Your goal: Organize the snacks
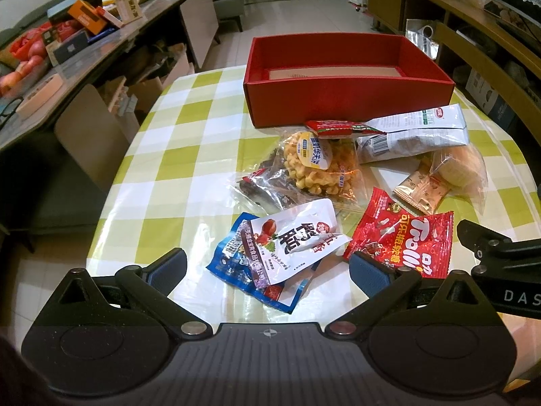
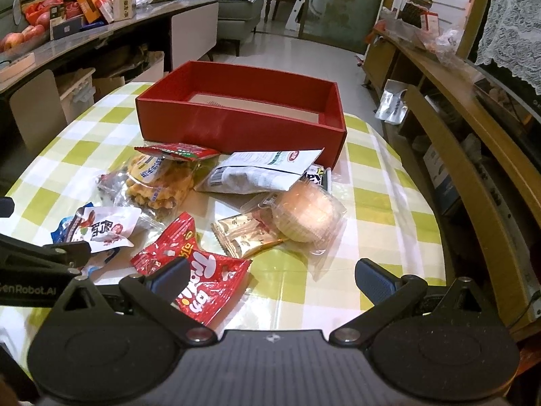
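Snacks: lying loose before the empty red box (image 1: 345, 108). I am holding my left gripper (image 1: 267, 270) and right gripper (image 2: 270, 279) spread wide, empty. Hazard: the white pouch (image 1: 294, 240) is overlapping a blue packet (image 1: 233, 264), risking a double pick.

Left gripper (image 1: 267, 269): black body, ribbed centre plate, round side discs, silver pivot screws, blue textured fingertip pads (image 1: 365, 272). Right gripper (image 2: 270, 279) same build; white lettering on its side.

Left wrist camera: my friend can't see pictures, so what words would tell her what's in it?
An open left gripper hovers over a pile of snack packets on a green-and-white checked table, nearest a white packet with a red date picture. Behind the pile stands a red box that looks empty, and the right gripper's tip pokes in from the right.
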Demonstrator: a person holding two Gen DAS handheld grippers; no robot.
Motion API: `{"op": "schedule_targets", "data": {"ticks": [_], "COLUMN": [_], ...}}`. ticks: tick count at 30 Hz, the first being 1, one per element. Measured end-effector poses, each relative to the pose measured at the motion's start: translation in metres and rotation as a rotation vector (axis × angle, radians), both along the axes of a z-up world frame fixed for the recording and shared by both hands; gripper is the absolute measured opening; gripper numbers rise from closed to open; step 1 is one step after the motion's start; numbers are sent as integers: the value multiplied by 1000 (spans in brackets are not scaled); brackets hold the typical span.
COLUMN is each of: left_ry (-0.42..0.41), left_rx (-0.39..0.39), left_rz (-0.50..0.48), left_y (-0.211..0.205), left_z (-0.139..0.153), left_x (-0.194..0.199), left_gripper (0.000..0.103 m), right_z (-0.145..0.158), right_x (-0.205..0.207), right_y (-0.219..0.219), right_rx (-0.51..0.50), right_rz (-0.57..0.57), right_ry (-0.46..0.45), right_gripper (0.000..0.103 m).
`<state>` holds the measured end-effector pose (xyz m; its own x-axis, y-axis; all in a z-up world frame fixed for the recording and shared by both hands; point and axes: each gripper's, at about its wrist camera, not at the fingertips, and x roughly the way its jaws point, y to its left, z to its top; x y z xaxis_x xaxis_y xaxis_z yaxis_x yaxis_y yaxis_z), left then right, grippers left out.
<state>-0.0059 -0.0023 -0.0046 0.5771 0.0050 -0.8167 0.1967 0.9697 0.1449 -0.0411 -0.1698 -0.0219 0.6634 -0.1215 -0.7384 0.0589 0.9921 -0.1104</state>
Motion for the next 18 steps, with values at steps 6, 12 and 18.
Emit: {"op": "schedule_targets", "data": {"ticks": [6,12,18], "left_ry": [0,0,1], "left_rx": [0,4,4], "left_rz": [0,-1,0], "left_y": [0,-1,-1], "left_z": [0,0,-1], "left_x": [0,1,1], "left_gripper": [103,103,103], "right_z": [-1,-2,-2], "right_x": [1,1,1], "right_y": [1,1,1], "right_rx": [0,0,3], "right_rz": [4,7,9], "right_ry": [6,9,15], "right_gripper": [103,103,103]}}
